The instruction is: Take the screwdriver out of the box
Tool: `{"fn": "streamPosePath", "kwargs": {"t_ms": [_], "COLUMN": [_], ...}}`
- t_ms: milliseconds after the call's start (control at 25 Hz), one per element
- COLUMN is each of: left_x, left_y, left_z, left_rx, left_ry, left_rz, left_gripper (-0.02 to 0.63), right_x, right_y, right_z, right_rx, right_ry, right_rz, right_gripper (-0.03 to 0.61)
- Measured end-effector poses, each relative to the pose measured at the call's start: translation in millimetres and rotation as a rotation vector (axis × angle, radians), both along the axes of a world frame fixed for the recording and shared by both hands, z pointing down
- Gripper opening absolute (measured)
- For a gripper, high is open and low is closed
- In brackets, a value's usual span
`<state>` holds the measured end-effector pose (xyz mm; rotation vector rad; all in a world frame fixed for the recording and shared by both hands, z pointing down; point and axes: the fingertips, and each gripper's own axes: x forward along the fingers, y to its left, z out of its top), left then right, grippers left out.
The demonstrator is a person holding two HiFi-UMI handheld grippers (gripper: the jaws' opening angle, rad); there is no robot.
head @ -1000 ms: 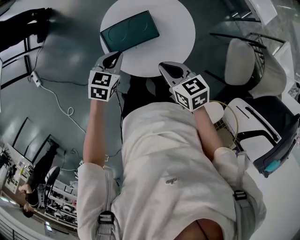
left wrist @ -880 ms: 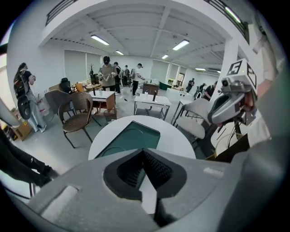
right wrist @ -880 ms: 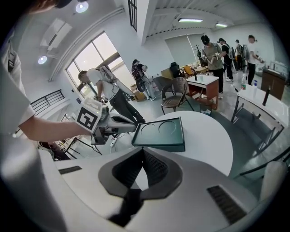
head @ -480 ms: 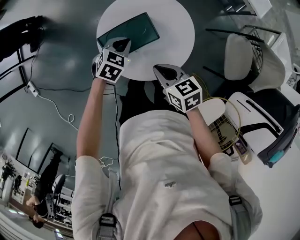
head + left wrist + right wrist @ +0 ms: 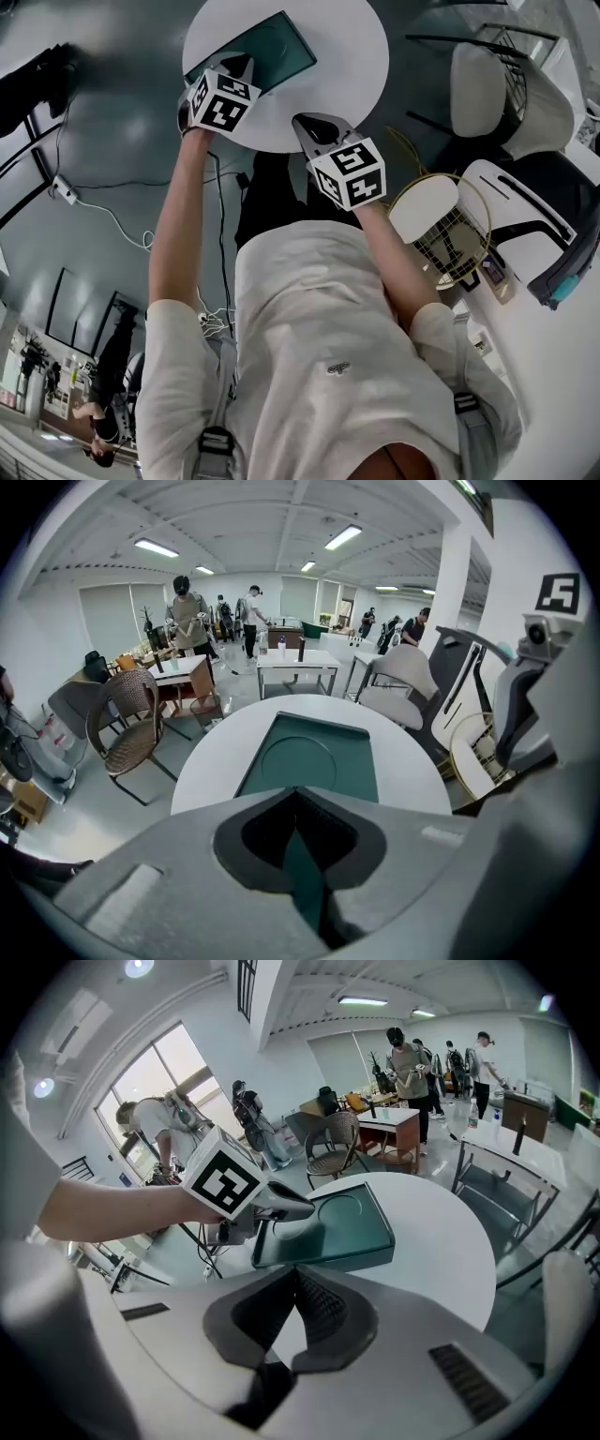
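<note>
- The dark green box (image 5: 267, 52) lies closed on the round white worktop (image 5: 347, 47); the screwdriver is unseen, presumably inside.
- The jaws of both grippers are pressed together and empty: the left gripper (image 5: 240, 66) over the box's near corner, the right gripper (image 5: 306, 123) at the worktop's near rim.
- If nudged rather than gripped, the box could be shoved toward the rim.
- No brand or writing can be read.

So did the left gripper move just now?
Yes. In the head view the left gripper went forward from the near edge of the table, and its tip now overlaps the green box.
</note>
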<state>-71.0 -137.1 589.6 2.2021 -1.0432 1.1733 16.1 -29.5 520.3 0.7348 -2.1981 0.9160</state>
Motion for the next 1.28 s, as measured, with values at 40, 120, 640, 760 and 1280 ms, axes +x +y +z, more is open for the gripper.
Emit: {"fn": "streamPosePath", "kwargs": {"t_ms": [40,120,640,760,1280], "left_x": [-0.2,-1.9,-1.2,-2.3,-3.6], "left_y": [0.7,2.4,2.7,2.6,1.3], "left_z": [2.6,7.1,19.2,17.4,20.6], "left_rx": [-0.003,-0.006,-0.026,-0.025,-0.072], "left_ry": [-0.008,-0.018,0.014,0.023,0.027], "left_rz": [0.007,0.013,-0.024,-0.024,-0.018], "left_gripper": [0.011,0.011,0.011,0.011,0.009], "right_x": [-1.7,-5.3,-23.3,-28.3,-39.5], "right_y": [-0.3,0.0,-0.3,-0.6,-11.3], "right_z": [2.9,8.9,64.1,74.4,130.3], "right_rx": [0.000,-0.002,-0.015,-0.015,-0.033], "right_ry": [0.005,0.016,0.105,0.133,0.260], "right_rz": [0.003,0.005,-0.052,-0.072,-0.138], "right_gripper": [0.008,0.009,0.026,0.038,0.100]}}
